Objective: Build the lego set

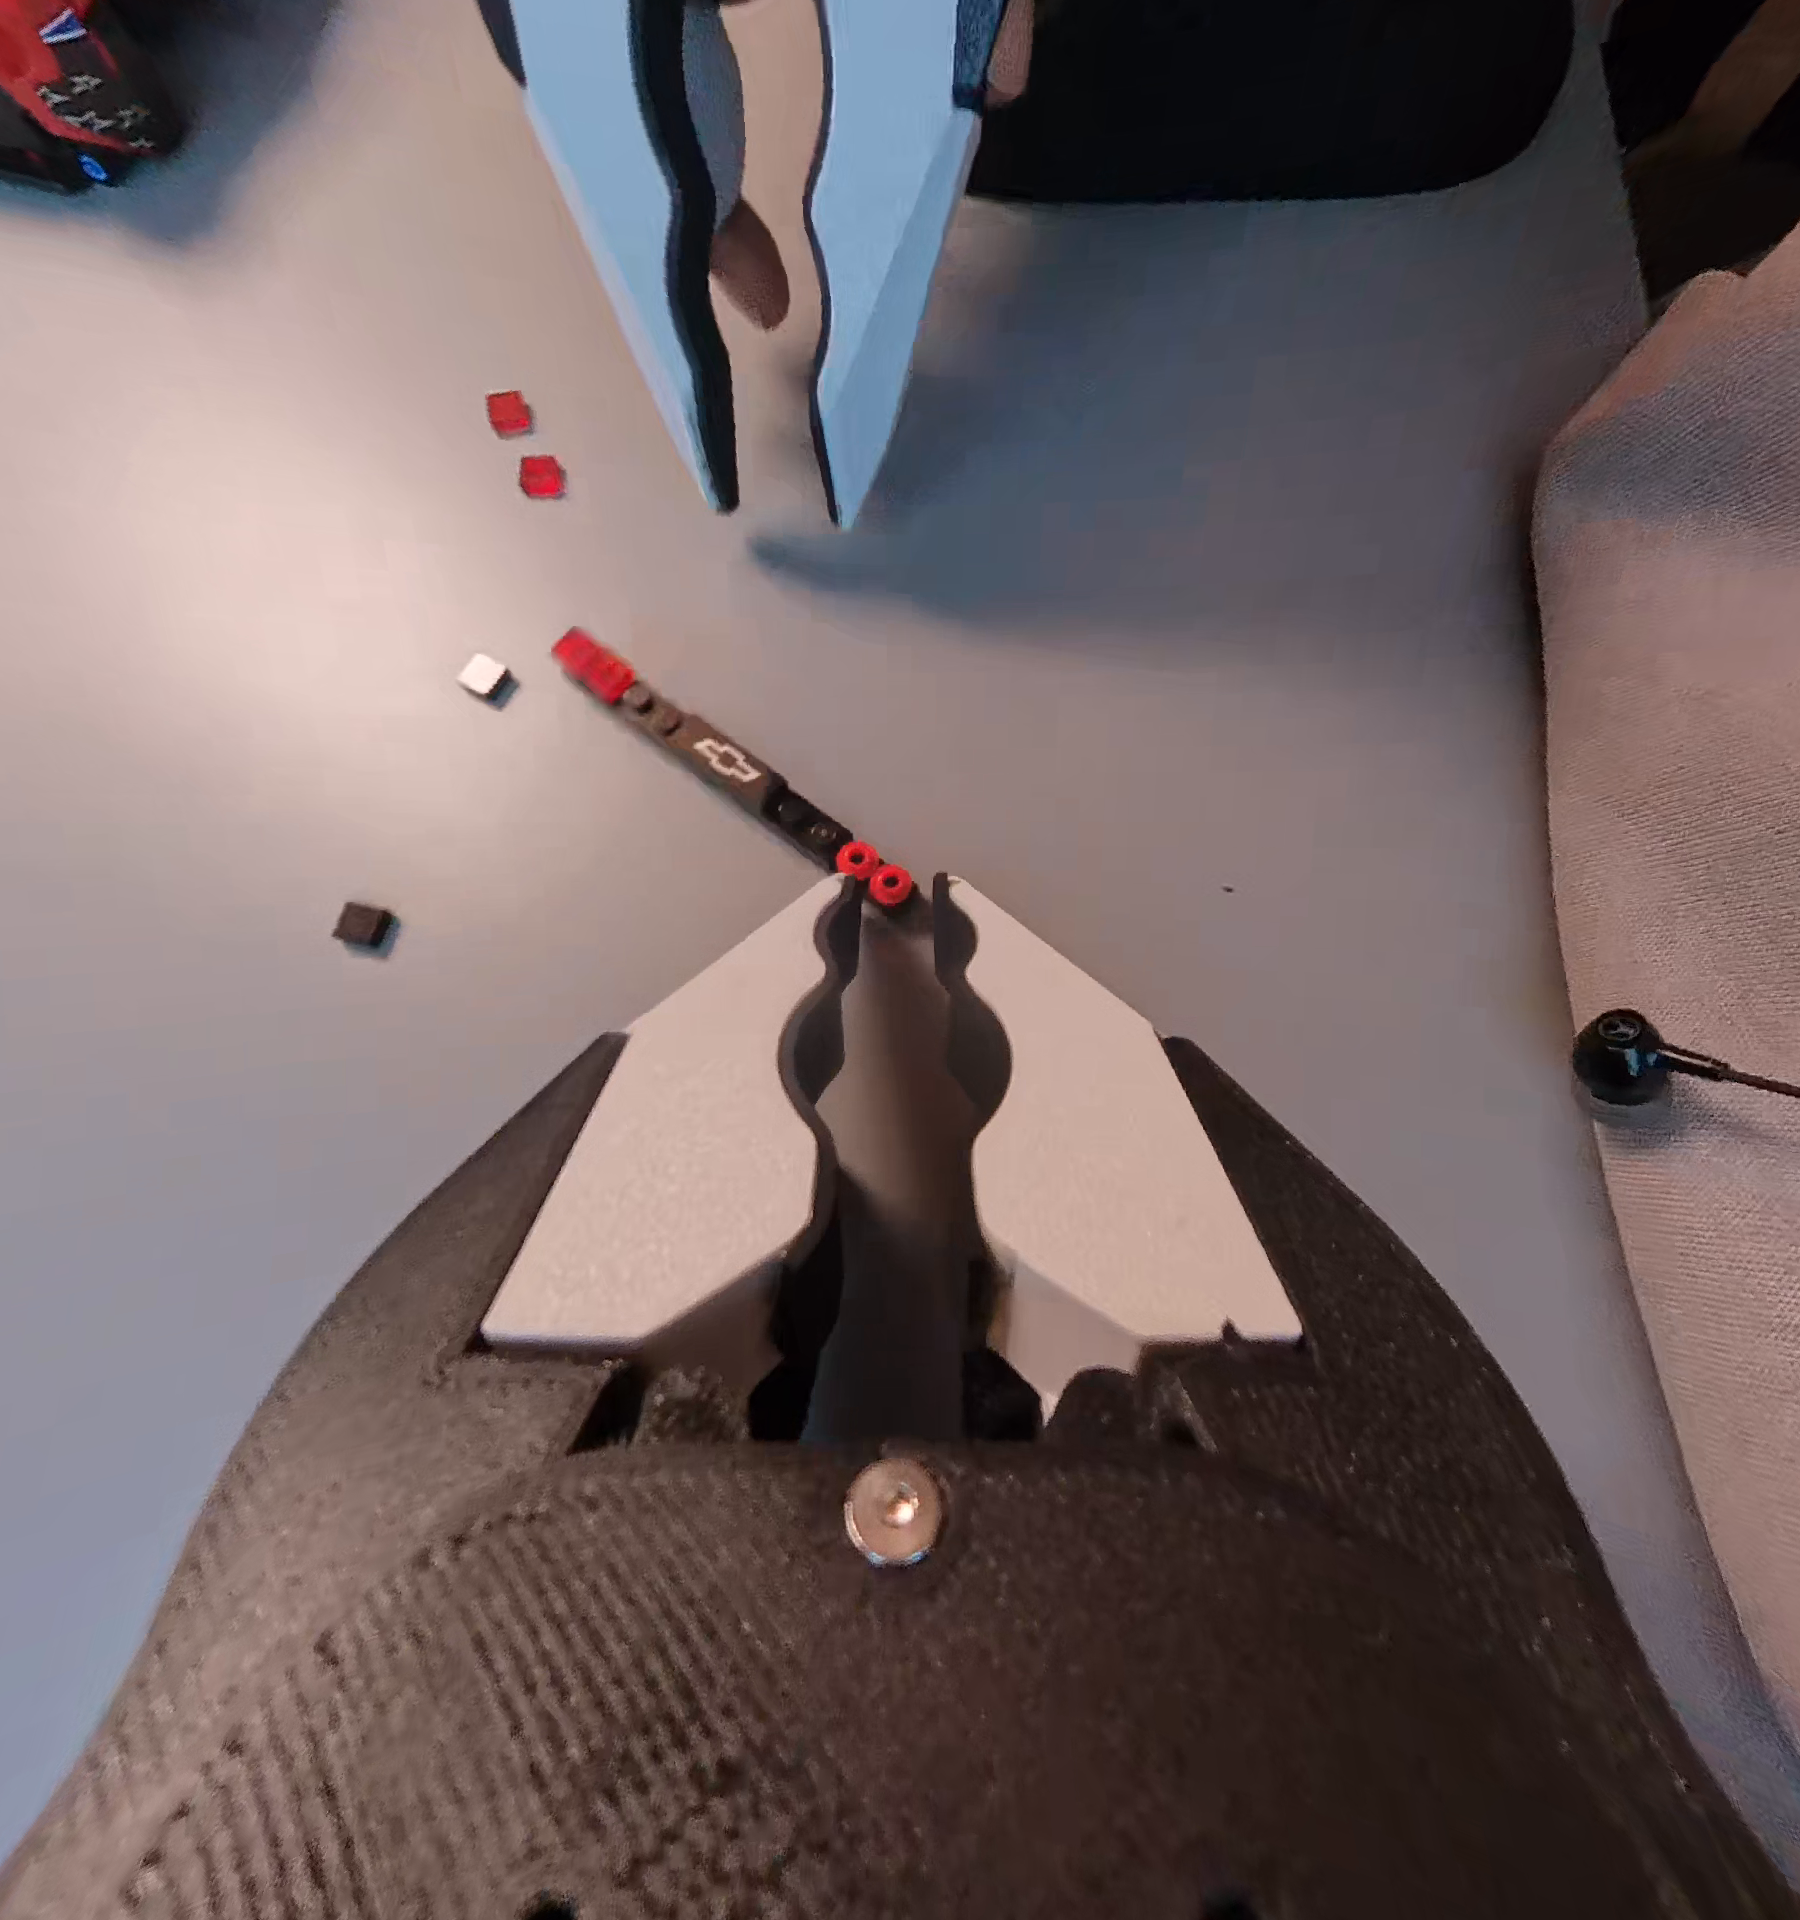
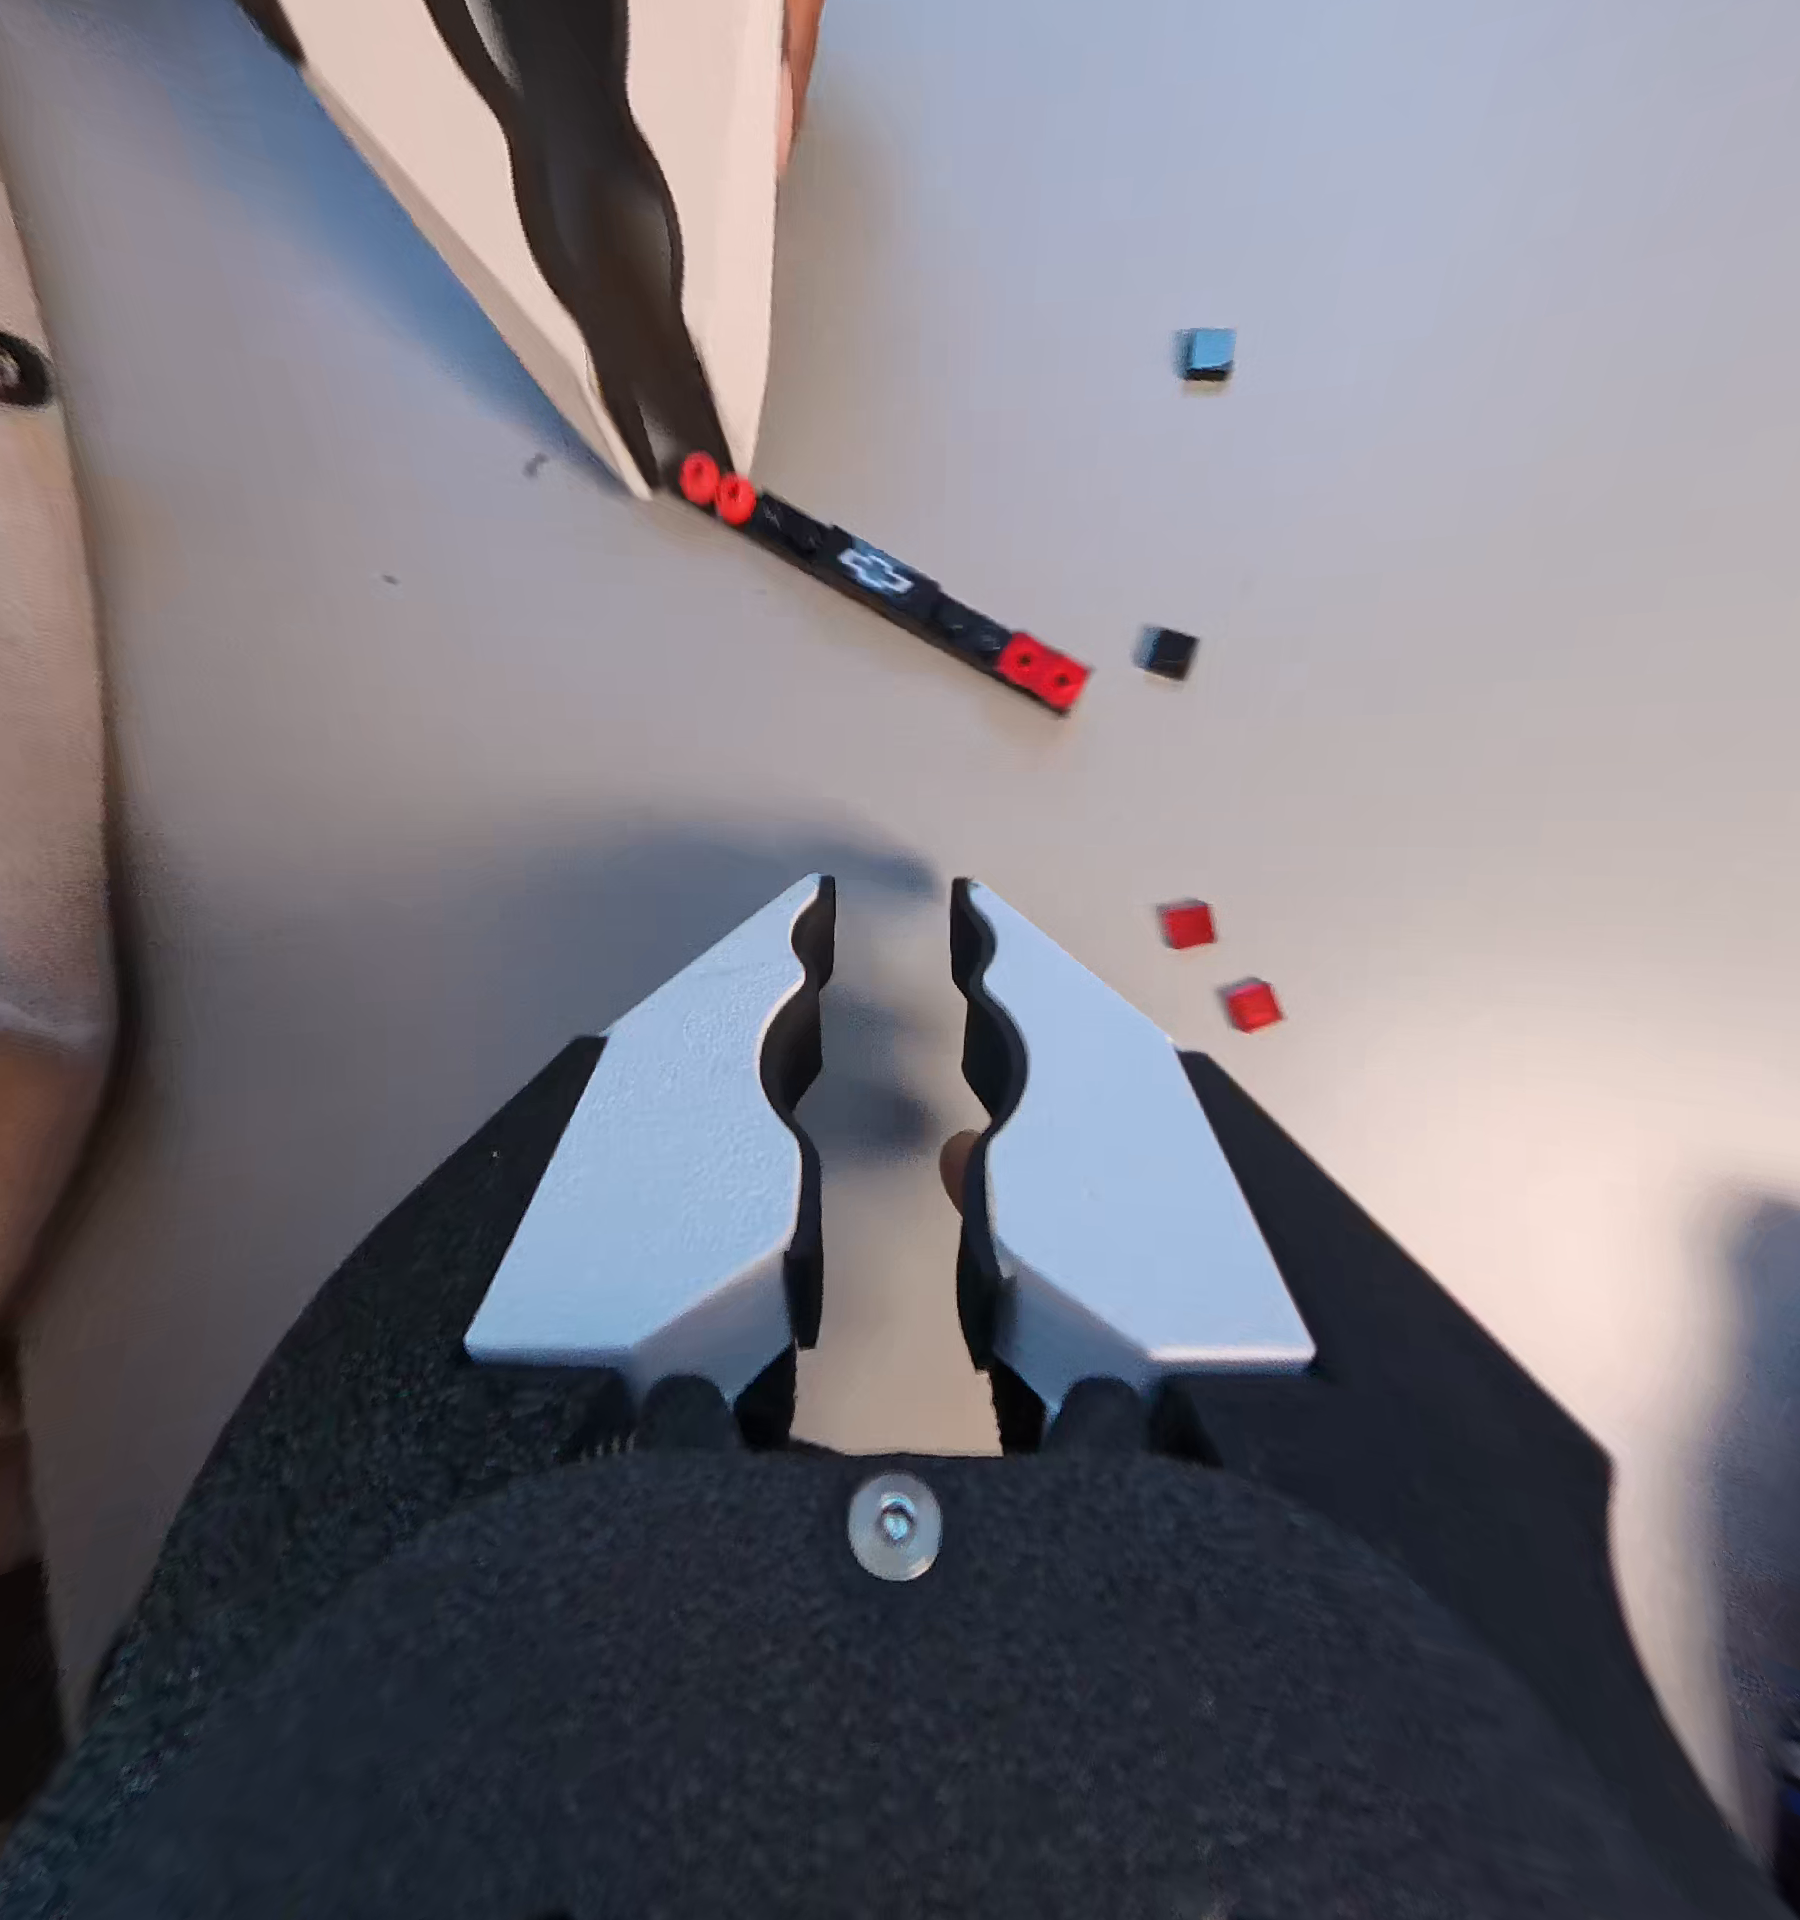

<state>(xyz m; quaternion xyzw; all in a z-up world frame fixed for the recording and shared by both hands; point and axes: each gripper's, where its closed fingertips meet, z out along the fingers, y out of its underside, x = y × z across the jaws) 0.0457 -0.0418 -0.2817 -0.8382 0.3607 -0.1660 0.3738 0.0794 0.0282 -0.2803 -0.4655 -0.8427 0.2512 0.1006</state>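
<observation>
My L gripper [image 1: 894,883] sits low at the near end of the black strip [image 1: 714,758], tips either side of the end w/ the two red studs [image 1: 873,873]. There's a gap btwn the fingers there, but I can't tell from either cam if they're actually pinching the strip or just flanking it. The strip lies flat on the grey table [image 1: 200,1091], running diagonally away from me, w/ a printed tile mid-length and a red plate [image 1: 592,659] on the far end.

My R gripper [image 2: 891,883] hangs above the table across from the L one, fingers apart w/ nothing btwn them, well short of the strip.

Loose bits on the table: two red tiles [image 1: 524,445] near the R tips, a white tile [image 1: 485,677] just beside the strip's far end, a black tile [image 1: 364,923] off to the side. A small black wheel [image 1: 1613,1055] rests on beige cloth [image 1: 1727,831] at the table edge.
</observation>
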